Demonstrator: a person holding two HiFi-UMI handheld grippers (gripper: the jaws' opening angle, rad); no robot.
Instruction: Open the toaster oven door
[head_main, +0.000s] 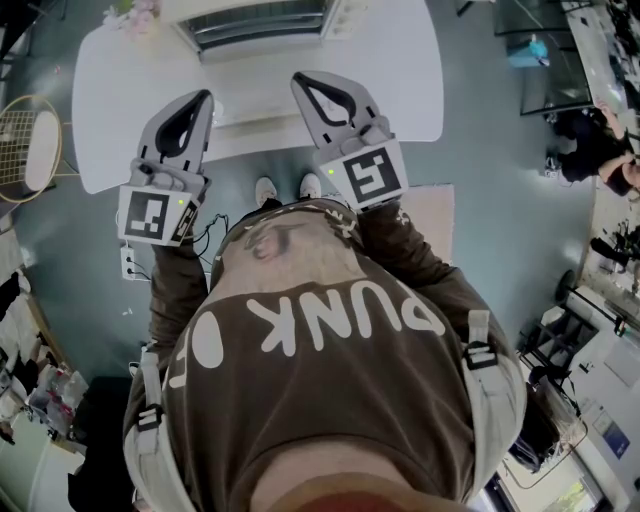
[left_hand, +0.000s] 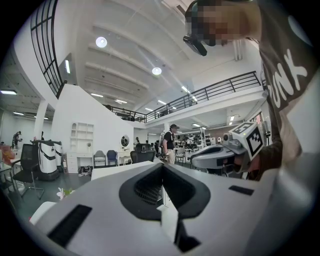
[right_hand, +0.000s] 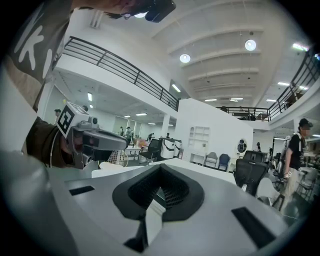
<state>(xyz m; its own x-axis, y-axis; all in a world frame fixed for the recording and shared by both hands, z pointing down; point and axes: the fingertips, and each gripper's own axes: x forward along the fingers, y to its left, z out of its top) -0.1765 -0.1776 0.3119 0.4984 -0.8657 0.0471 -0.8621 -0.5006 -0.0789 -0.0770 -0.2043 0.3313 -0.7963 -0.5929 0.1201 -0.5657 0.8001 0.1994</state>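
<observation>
White and rounded, the surface (head_main: 420, 90) carries a pale box-shaped toaster oven with a dark glass front (head_main: 262, 22) at its far edge, near a small bunch of pink flowers (head_main: 135, 14). Both grey tools hover level above the near half of the surface, well apart from the oven. The left claw (head_main: 205, 97) is pinched together with nothing between its tips. The right claw (head_main: 299, 81) is likewise closed and empty. A person in a brown sweatshirt (head_main: 330, 330) holds both. From above I cannot tell how the oven door stands.
</observation>
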